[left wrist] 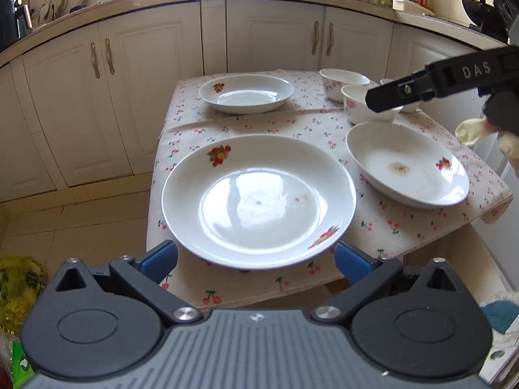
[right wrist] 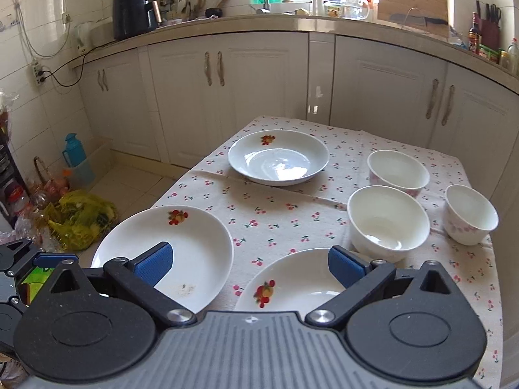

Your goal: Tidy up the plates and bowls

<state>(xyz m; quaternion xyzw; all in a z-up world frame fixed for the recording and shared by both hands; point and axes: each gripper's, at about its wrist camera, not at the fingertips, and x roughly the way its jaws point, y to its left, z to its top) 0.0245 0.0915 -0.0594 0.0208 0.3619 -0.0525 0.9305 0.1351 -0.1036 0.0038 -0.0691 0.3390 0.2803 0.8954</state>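
Three white plates with fruit prints lie on a cherry-print tablecloth (left wrist: pixel 256 123). The near plate (left wrist: pixel 258 199) sits just ahead of my open left gripper (left wrist: pixel 256 261), also seen at the left in the right wrist view (right wrist: pixel 168 253). A second plate (left wrist: pixel 405 163) lies to the right, below my open right gripper (right wrist: pixel 249 264) in the right wrist view (right wrist: pixel 292 278). The far plate (left wrist: pixel 246 92) (right wrist: pixel 279 157) lies at the back. Three white bowls (right wrist: pixel 387 222) (right wrist: pixel 397 171) (right wrist: pixel 470 214) with pink flowers stand at the right. The right gripper's body (left wrist: pixel 447 79) hovers over the bowls.
White kitchen cabinets (right wrist: pixel 259 90) and a cluttered countertop (right wrist: pixel 227 22) run behind the table. A yellow bag (right wrist: pixel 78 217) and a blue bottle (right wrist: pixel 74 152) sit on the floor at the left. The table's edges drop off at the left and front.
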